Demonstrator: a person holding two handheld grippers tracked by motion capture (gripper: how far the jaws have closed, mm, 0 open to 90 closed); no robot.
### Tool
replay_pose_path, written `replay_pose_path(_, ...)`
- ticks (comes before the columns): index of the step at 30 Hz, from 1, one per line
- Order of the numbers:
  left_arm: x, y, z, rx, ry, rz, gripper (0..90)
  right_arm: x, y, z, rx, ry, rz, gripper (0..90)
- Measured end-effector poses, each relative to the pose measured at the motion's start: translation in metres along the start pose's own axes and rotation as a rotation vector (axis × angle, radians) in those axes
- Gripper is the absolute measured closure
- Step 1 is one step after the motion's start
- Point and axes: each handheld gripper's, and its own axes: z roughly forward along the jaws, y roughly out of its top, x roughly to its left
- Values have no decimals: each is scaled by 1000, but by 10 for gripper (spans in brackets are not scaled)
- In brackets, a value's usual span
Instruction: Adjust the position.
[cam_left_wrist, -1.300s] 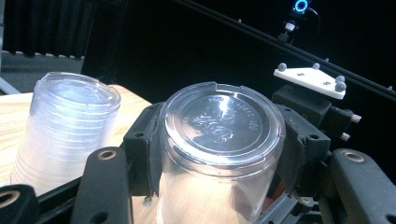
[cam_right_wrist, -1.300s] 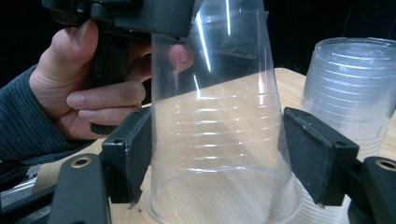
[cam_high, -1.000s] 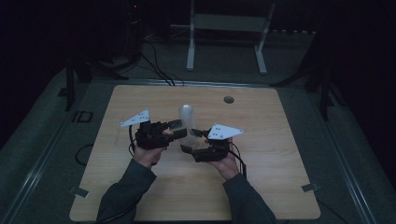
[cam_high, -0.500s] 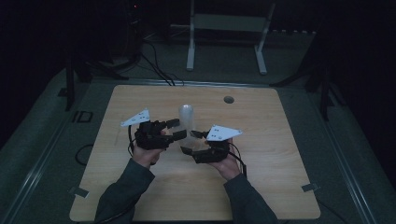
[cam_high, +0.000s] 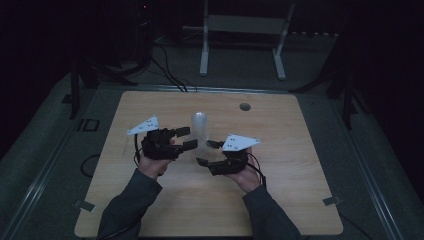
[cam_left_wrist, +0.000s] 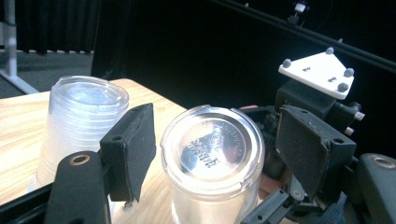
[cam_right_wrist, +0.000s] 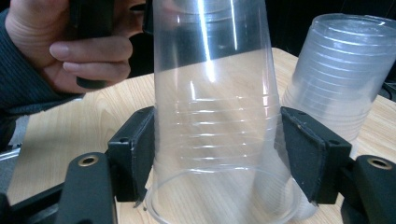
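Right gripper (cam_right_wrist: 217, 154): jaws stand either side of the lower wall of a single clear plastic cup (cam_right_wrist: 217, 116), which is held upside down, rim toward the camera. The left pad meets the cup wall; the right pad looks to touch it as well, so the jaws appear clamped on the cup. The cup is empty, with ribbed rings round its lower half. In the high view this gripper (cam_high: 209, 152) sits right of table centre, its white three-cornered plate on top.

Left gripper (cam_left_wrist: 212, 154): jaws spread, with the same cup's closed base (cam_left_wrist: 212, 144) between them. A gap shows on each side, so neither pad touches the cup. Embossed writing circles the base; it is too blurred to read. In the high view the left gripper (cam_high: 186, 138) points toward the right one.

The person's left hand (cam_right_wrist: 79, 51) wraps the left gripper's handle, seen beyond the cup in the right gripper view.

Just beside the held cup stands a stack of clear plastic cups (cam_high: 199, 131), nested upside down on the wooden table (cam_high: 300, 200) near its middle. The stack (cam_left_wrist: 79, 126) shows several rims layered close together. No labels or brands are legible on it.

A small round hole (cam_high: 245, 106) lies in the tabletop toward the far edge.
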Motion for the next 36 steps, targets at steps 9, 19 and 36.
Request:
replay_pose_path(9, -2, 1, 0, 41, 14, 30, 286, -1, 3, -2, 55, -29, -41, 308)
replay_pose_path(19, -4, 3, -1, 87, 37, 75, 286, -2, 5, -2, 111, -39, -70, 308)
replay_pose_path(36, -5, 3, -4, 139, 69, 121, 288, -6, 15, -4, 230, -44, -142, 309)
